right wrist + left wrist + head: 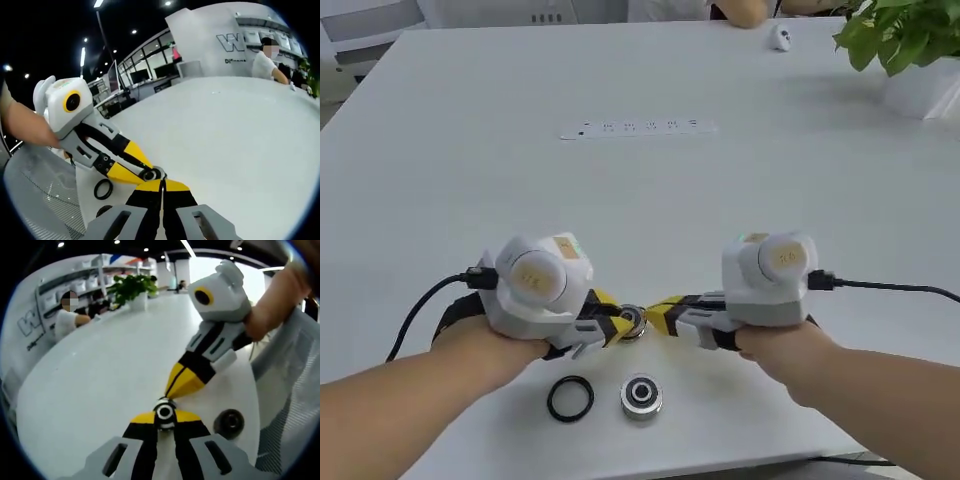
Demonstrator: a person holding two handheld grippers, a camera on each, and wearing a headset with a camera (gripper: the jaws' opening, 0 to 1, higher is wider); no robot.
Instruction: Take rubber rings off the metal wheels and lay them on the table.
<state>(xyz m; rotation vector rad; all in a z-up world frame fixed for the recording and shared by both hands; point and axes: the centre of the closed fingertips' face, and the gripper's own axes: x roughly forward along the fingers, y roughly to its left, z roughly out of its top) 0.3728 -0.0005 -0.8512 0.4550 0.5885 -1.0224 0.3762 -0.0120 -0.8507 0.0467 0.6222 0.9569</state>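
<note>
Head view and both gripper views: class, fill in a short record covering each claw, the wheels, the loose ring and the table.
left claw: shut on small black-rimmed metal wheel
right claw: shut, tip meeting that wheel
loose black rubber ring: flat on white table, near edge
second ringed metal wheel: beside the loose ring, apart from it
white power strip: mid-table

The left gripper [618, 323] and the right gripper [652, 318] meet tip to tip above the bench [520, 180], a wheel [631, 321] between them (clamped in the left jaws). Nearer the person than the jaws lie a loose ring [570, 398] and, right of it, a second wheel [641, 395]. A power strip [638, 128] lies well beyond.
</note>
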